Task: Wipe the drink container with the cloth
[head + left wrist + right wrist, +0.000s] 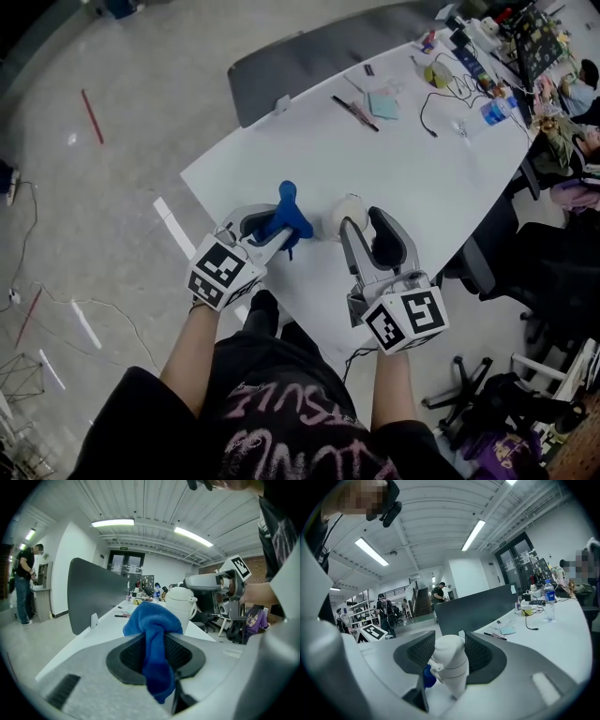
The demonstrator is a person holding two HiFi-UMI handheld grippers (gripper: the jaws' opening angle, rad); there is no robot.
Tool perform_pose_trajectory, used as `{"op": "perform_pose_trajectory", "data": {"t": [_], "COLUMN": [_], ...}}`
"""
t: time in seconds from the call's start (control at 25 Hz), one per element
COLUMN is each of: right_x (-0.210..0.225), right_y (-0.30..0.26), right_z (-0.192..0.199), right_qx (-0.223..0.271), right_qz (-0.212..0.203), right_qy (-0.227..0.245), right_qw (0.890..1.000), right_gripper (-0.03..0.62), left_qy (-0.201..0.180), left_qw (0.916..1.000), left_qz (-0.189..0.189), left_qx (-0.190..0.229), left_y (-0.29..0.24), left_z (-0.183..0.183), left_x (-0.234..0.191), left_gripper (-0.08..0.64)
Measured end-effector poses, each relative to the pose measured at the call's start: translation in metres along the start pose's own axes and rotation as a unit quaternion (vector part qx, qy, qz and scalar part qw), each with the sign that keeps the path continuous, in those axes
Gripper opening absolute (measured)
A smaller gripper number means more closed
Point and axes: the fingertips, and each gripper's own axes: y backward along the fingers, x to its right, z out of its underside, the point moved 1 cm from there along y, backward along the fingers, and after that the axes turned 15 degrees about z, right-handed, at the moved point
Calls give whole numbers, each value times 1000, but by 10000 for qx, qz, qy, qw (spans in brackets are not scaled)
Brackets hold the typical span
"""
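Observation:
In the head view my left gripper (277,228) is shut on a blue cloth (287,217), whose bunched end sticks up past the jaws. Just right of it, my right gripper (361,223) is shut on a white drink container (339,216), near the front edge of the white table (412,178). The left gripper view shows the cloth (152,625) pinched in the left gripper (154,641), with the container (181,603) close behind. Seen from the right gripper view, the container (449,660) stands upright in the right gripper (449,654), the cloth (429,677) beside its base.
A dark grey partition panel (309,58) stands along the table's far edge. Pens (354,112), a teal notepad (382,105), cables and a water bottle (494,112) lie farther along the table. Office chairs (483,267) and seated people are at the right.

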Motion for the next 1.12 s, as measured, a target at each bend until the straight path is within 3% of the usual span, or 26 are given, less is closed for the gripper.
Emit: {"op": "perform_pose_trajectory", "data": {"t": [0.56, 1.12], "right_x": [-1, 0], "right_y": [5, 44], "right_z": [-5, -37], "right_qx": [-148, 403], "right_qz": [144, 369], "right_qy": [363, 424], "right_qw": [9991, 9976], "right_gripper": [186, 101], "left_qy": [-239, -572], "left_qw": [9974, 9925], "left_qz": [-632, -971], "left_qx": [241, 479], "left_y": [33, 60], "left_z": [-40, -82], "left_x": [7, 35], "left_gripper": [100, 100]}}
